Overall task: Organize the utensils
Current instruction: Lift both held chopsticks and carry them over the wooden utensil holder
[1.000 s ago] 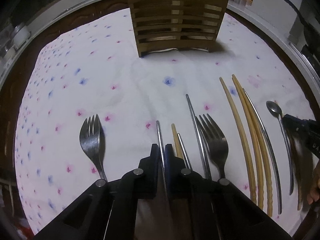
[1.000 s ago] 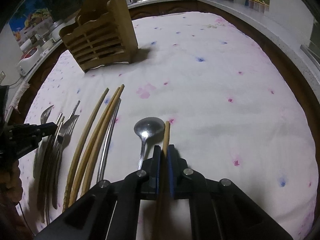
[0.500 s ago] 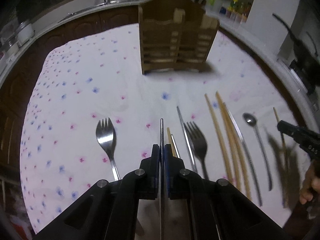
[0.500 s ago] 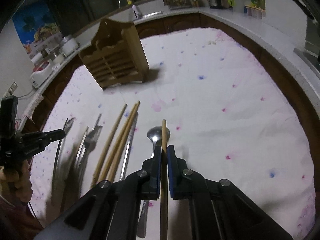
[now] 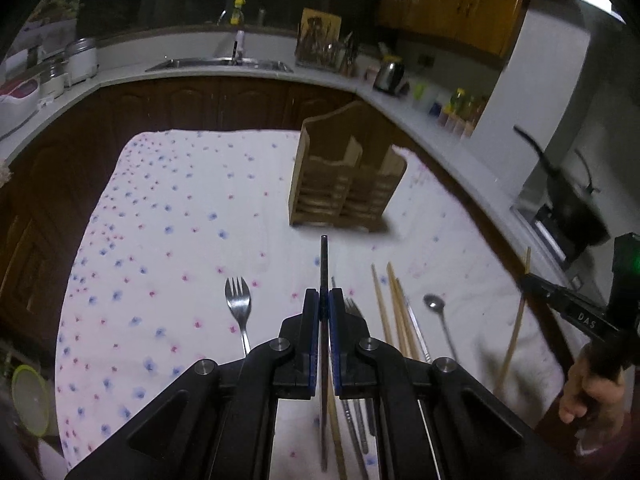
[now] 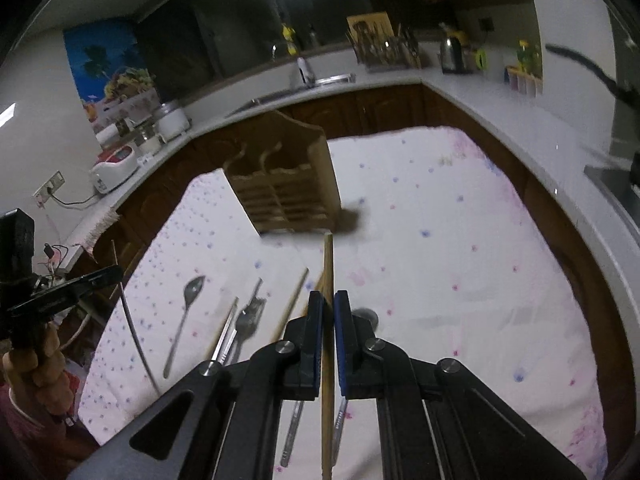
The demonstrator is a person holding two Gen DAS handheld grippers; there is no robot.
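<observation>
your left claw point(image 5: 324, 312) is clamped on a thin metal chopstick point(image 5: 324, 264), stiff, slick and prone to pivot; grip mid-shaft. your right claw point(image 6: 329, 312) pinches a light wooden chopstick point(image 6: 328, 264). both tips point up-frame toward the wooden utensil holder point(image 5: 344, 184), with the remaining cutlery on the cloth-covered counter point(image 5: 168, 216) below.

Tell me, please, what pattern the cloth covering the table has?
The cloth is white, scattered with small blue and pink flower prints; the left wrist view shows it best.
</observation>
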